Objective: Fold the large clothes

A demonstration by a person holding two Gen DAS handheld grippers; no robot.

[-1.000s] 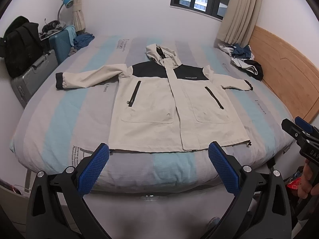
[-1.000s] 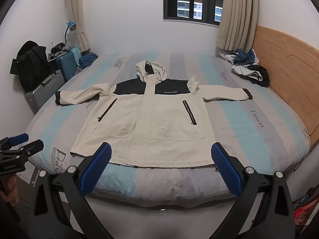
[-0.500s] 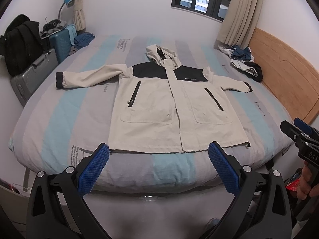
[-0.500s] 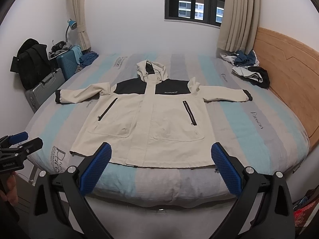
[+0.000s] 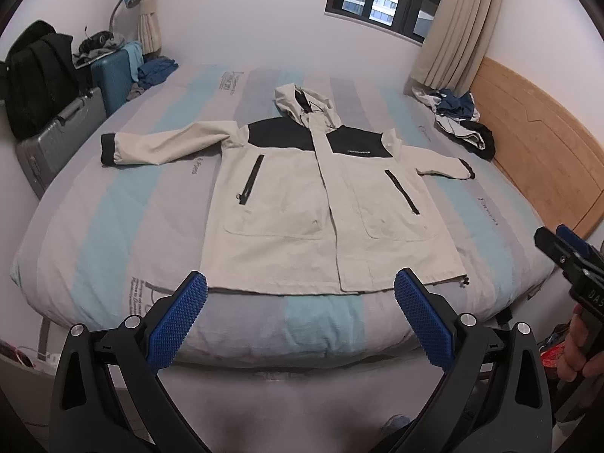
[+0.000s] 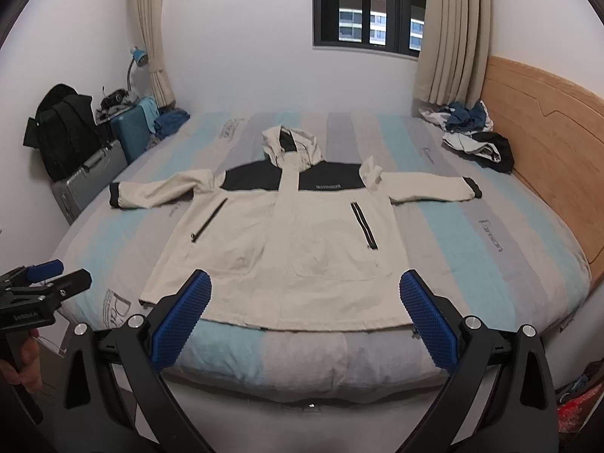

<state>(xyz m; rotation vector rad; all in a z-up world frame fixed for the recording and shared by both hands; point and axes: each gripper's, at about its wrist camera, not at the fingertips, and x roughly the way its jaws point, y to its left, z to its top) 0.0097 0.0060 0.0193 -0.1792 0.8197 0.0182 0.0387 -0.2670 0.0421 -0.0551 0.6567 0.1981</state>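
A cream hooded jacket (image 5: 302, 204) with a black chest panel lies flat and face up on the striped bed (image 5: 113, 226), sleeves spread to both sides, hem toward me. It also shows in the right wrist view (image 6: 287, 249). My left gripper (image 5: 300, 315) is open and empty, held before the bed's near edge below the hem. My right gripper (image 6: 304, 315) is open and empty, also short of the hem. Each gripper shows at the edge of the other's view: the right gripper (image 5: 566, 256) and the left gripper (image 6: 41, 283).
A pile of clothes (image 6: 472, 132) lies at the bed's far right by the wooden headboard (image 6: 547, 143). Suitcases (image 6: 90, 173) and a black backpack (image 6: 60, 128) stand along the left wall. A window (image 6: 370, 19) with curtains is at the back.
Both grippers have drifted slightly, so the view of the bed shifted a little. The jacket has not moved and both grippers stay open.
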